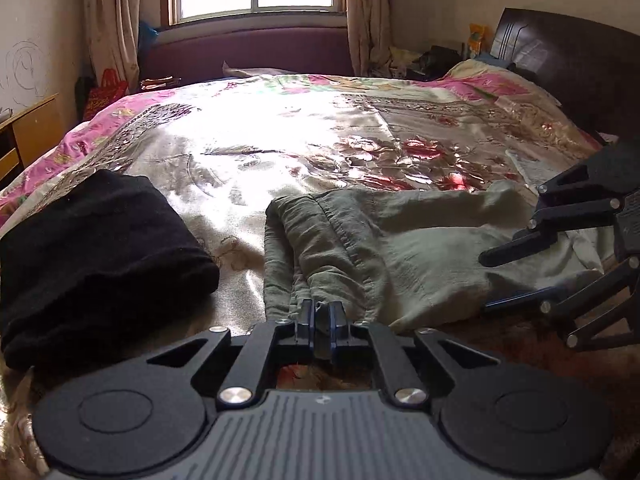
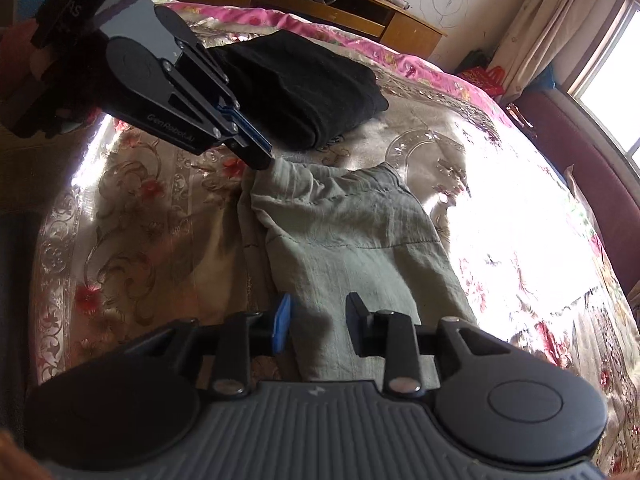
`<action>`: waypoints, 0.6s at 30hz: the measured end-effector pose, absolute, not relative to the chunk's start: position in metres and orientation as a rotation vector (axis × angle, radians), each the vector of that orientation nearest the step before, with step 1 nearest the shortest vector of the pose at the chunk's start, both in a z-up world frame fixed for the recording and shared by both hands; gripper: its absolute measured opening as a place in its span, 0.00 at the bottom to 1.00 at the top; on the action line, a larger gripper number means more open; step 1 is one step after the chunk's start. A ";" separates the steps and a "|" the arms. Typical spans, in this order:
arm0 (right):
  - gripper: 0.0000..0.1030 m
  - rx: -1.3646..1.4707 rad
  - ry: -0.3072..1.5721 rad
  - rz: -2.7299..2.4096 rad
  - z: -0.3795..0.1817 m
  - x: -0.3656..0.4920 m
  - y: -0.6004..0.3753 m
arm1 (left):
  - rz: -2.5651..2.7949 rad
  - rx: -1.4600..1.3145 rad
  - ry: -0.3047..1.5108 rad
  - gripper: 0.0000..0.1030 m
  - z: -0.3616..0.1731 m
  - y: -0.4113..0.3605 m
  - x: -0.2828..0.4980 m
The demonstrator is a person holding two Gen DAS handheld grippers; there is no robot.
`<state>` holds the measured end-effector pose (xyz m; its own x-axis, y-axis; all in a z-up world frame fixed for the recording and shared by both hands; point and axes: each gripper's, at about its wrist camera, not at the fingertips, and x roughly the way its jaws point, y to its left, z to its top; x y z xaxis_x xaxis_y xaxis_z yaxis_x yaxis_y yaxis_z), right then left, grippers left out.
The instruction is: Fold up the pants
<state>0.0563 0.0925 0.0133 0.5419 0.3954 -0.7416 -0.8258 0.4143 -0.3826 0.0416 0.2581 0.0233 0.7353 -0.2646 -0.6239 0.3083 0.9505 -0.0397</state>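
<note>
A: Start with the biggest thing. What is everything lying on?

B: A bed under a shiny floral satin quilt in cream and pink point(image 1: 304, 140). On it, off to one side and apart from the work, sits a folded black knit garment point(image 1: 96, 252). The task's thing is the pair of crumpled olive-green cotton pants point(image 2: 360, 256), lying flat near the quilt's near edge.

A: Which way do they run?

B: In the left wrist view the long axis goes across, from the left gripper point(image 1: 320, 316) towards the right gripper point(image 1: 490, 280). One end sits at each tool, so neither arm is clearly the nearer; each has its own end.

A: And the tools themselves?

B: The left one's jaws are pressed together on a bunched corner of the green cloth, which the right wrist view shows lifted into a small peak. The right gripper's jaws stand apart, with fabric under the gap but nothing pinched.

A: So the next move?

B: Probably the right jaws must take their end, then carry it along that axis towards the left's.
</note>
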 end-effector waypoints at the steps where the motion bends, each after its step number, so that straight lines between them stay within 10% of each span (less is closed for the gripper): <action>1: 0.33 -0.817 0.603 0.829 0.009 0.056 0.097 | -0.325 0.061 0.670 0.36 0.023 0.257 0.039; 4: 0.33 -0.845 0.568 0.820 -0.002 0.054 0.110 | -0.347 0.071 0.672 0.53 0.018 0.255 0.037; 9: 0.28 -0.796 0.583 0.792 -0.002 0.065 0.121 | -0.282 0.094 0.668 0.53 0.012 0.252 0.052; 11: 0.12 -0.782 0.603 0.782 0.000 0.071 0.122 | -0.253 0.051 0.712 0.33 0.006 0.258 0.066; 18: 0.02 -0.587 0.636 0.792 0.024 0.075 0.127 | -0.240 0.059 0.681 0.25 0.019 0.264 0.053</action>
<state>0.0754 0.1266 0.0240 0.5408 0.4561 -0.7067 -0.7884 0.5678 -0.2368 0.0532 0.2635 0.0189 0.7505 -0.2003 -0.6298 0.2390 0.9707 -0.0239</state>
